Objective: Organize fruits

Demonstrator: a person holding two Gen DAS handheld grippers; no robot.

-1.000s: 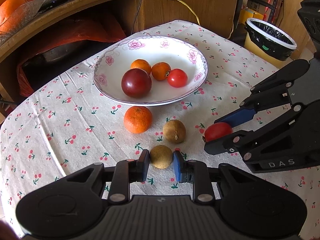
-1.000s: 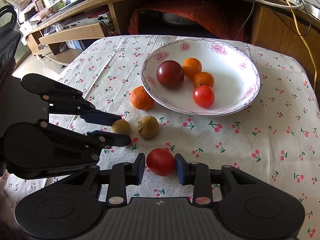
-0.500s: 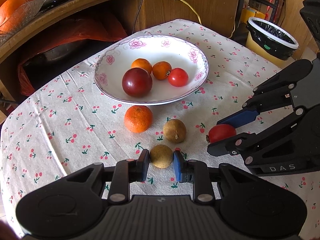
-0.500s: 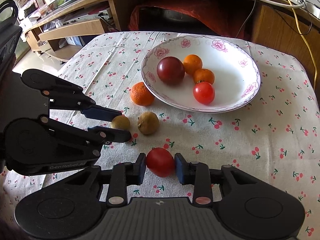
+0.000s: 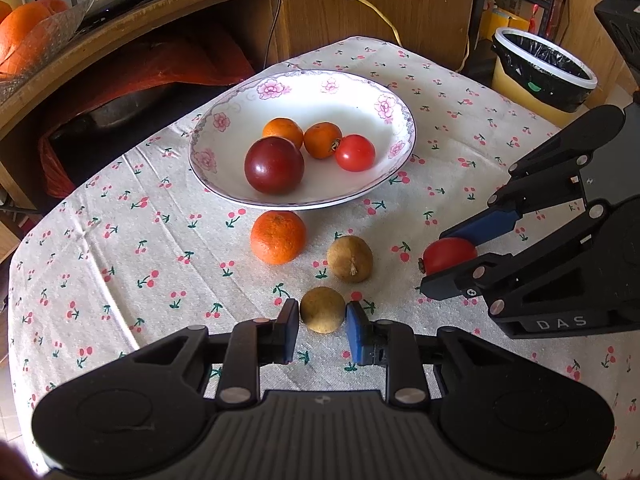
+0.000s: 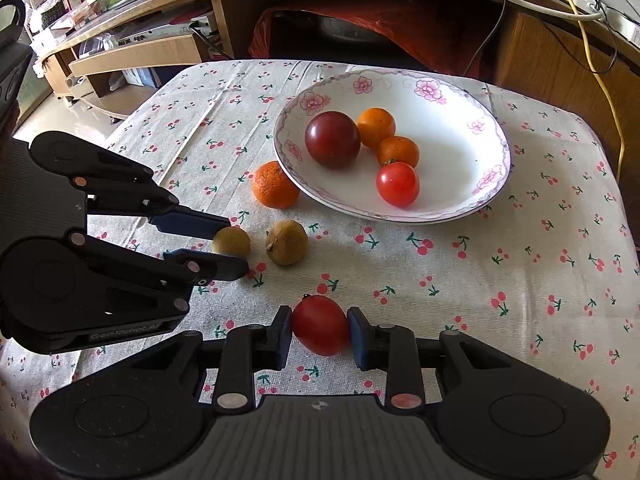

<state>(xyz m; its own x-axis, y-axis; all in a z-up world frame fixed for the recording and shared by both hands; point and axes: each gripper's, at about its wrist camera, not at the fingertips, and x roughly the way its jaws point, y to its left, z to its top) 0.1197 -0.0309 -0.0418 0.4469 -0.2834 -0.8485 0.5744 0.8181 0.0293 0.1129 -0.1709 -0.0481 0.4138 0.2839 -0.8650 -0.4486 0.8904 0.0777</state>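
Note:
My left gripper (image 5: pixel 322 316) is shut on a small round brown fruit (image 5: pixel 322 309) low over the cherry-print tablecloth (image 5: pixel 120 264). A second brown fruit (image 5: pixel 349 258) and a loose orange (image 5: pixel 278 237) lie just beyond it. My right gripper (image 6: pixel 319 326) has a red tomato (image 6: pixel 320 325) between its pads, which touch it on both sides as the jaws are closing. The white flowered bowl (image 5: pixel 224 116) behind holds a dark red plum (image 5: pixel 274 165), two small oranges and a tomato (image 5: pixel 355 153). Each gripper shows in the other's view, the left gripper (image 6: pixel 234 246) and the right gripper (image 5: pixel 432 264).
A wooden desk (image 5: pixel 360 12) with hanging cables stands behind the table. A yellow bin (image 5: pixel 540 76) with a black liner sits at the far right. Oranges in a glass dish (image 5: pixel 28 36) rest on the desk at top left. A low wooden shelf (image 6: pixel 132 56) stands at far left.
Both grippers keep their places over the same fruits. The right gripper's pads have drawn a little closer on the tomato.

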